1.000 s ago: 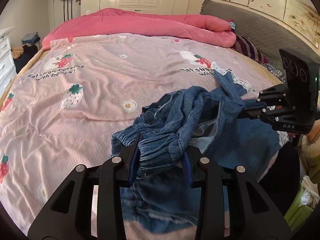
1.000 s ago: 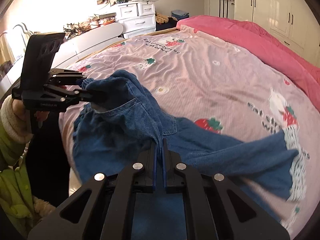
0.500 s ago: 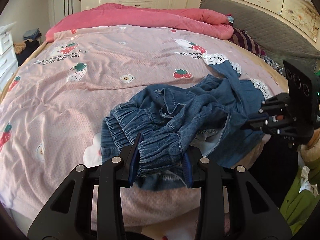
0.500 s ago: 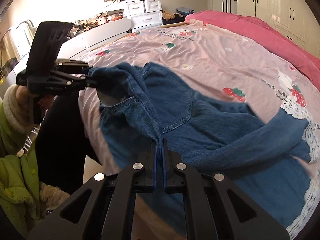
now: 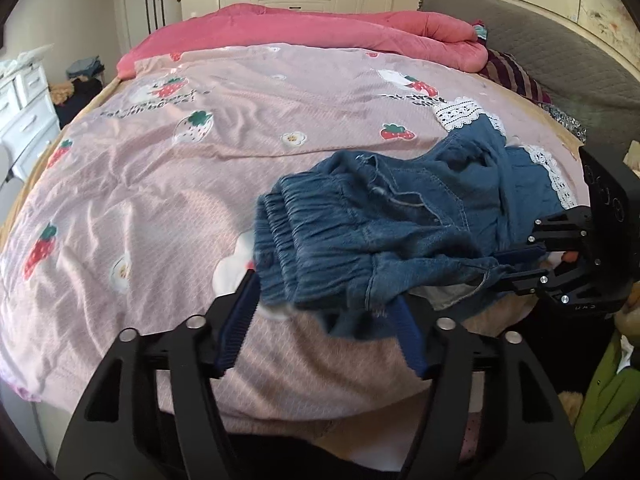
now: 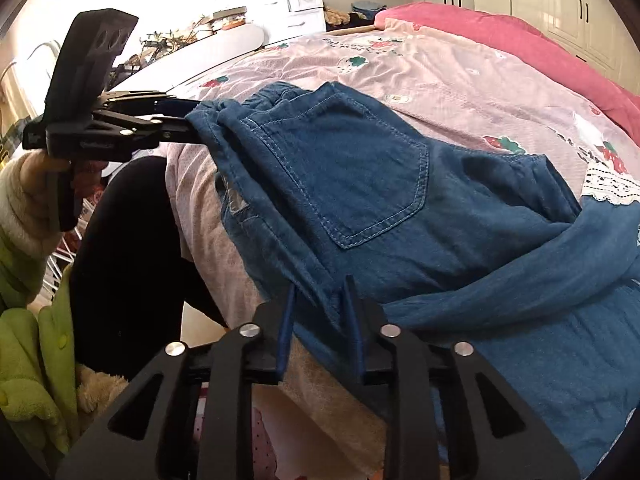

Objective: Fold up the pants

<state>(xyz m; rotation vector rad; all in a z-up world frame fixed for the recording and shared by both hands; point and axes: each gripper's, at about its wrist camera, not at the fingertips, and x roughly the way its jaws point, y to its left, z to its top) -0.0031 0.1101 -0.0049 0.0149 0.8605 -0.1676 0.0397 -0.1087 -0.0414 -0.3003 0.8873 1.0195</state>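
Blue denim lace-hemmed pants (image 6: 360, 184) laid lower right on the pink strawberry-print bed (image 5: 168, 184); both jaws parted (releasing); next, regrasp for folding.

Ahead and left of the left hand-held gripper (image 5: 324, 320), open bedspread (image 5: 168, 184) is lying free; the heaped pants (image 5: 384, 220) are blocking its right.

The bed (image 5: 132, 184) is covered by a pale pink strawberry-print sheet (image 5: 240, 92). Blue denim pants (image 5: 400, 216) with lace-trimmed hems lie bunched near its front edge, and a rumpled pink quilt (image 5: 320, 26) lies across its far end, beside a striped pillow (image 5: 512, 76).
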